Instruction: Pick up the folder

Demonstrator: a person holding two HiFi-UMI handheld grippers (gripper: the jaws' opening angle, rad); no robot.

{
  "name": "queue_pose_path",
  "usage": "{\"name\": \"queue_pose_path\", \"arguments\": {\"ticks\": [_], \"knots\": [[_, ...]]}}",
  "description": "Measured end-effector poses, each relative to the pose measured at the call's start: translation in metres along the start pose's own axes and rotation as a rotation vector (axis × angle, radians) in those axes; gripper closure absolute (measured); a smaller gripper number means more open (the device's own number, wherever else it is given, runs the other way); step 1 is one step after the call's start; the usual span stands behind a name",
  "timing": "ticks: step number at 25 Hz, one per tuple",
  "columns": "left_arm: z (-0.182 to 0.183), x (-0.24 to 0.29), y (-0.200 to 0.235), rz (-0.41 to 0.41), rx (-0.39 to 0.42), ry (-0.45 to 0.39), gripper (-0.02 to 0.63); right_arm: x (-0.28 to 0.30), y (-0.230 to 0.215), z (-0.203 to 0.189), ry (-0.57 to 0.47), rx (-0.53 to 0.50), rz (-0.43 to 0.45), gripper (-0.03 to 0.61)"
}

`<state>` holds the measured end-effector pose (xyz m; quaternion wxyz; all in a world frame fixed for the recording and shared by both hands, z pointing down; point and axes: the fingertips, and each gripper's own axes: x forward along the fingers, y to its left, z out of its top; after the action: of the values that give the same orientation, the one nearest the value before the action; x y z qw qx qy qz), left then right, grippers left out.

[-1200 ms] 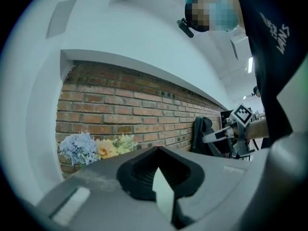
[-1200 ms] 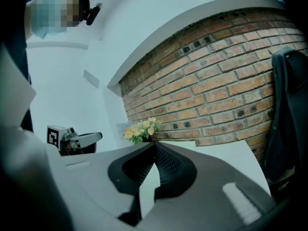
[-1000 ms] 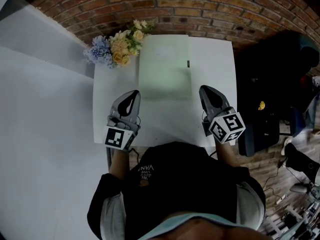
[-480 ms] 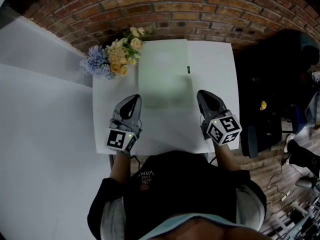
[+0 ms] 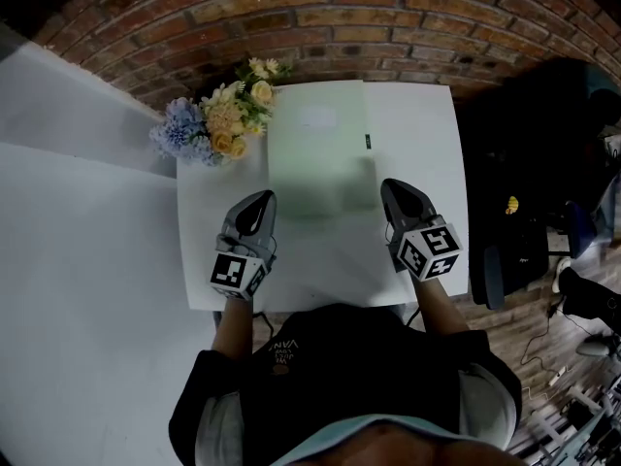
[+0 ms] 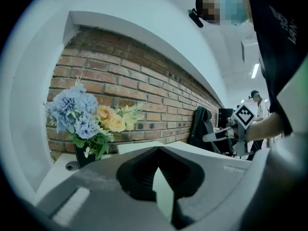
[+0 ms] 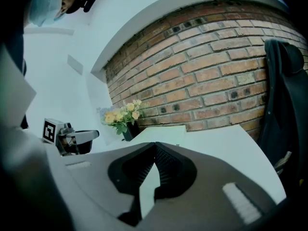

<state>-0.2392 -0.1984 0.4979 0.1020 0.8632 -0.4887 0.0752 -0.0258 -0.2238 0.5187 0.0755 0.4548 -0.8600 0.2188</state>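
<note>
Lying lengthwise toward wall [image 5: 320, 27], folder [image 5: 318, 149], left hand-held gripper [image 5: 262, 198], right hand-held gripper [image 5: 388, 186], closed (empty)

Flower bouquet [image 5: 218, 115], brick wall [image 5: 388, 27], white table [image 5: 417, 134], black chair [image 7: 284, 95]

I work from three cameras. The head view looks steeply down over the person's shoulders onto the white surface [image 5: 417, 134], with the brick wall [image 5: 388, 27] along the top. The left gripper view rides low behind its own jaws and faces that wall, with the flower bouquet [image 6: 86, 117] near on its left. The right gripper view faces the same way, farther from the bouquet. Each catches the other: right gripper [image 6: 211, 137], left gripper [image 7: 91, 136]. All three views share the bouquet, wall and surface.
</note>
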Motion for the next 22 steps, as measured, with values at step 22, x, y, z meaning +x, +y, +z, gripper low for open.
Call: {"name": "queue_pose_path", "arguments": {"ticks": [22], "knots": [[-0.082,0.028,0.055,0.051,-0.254,0.185,0.485,0.044,-0.03,-0.048,0.155,0.101,-0.027,0.425]]}}
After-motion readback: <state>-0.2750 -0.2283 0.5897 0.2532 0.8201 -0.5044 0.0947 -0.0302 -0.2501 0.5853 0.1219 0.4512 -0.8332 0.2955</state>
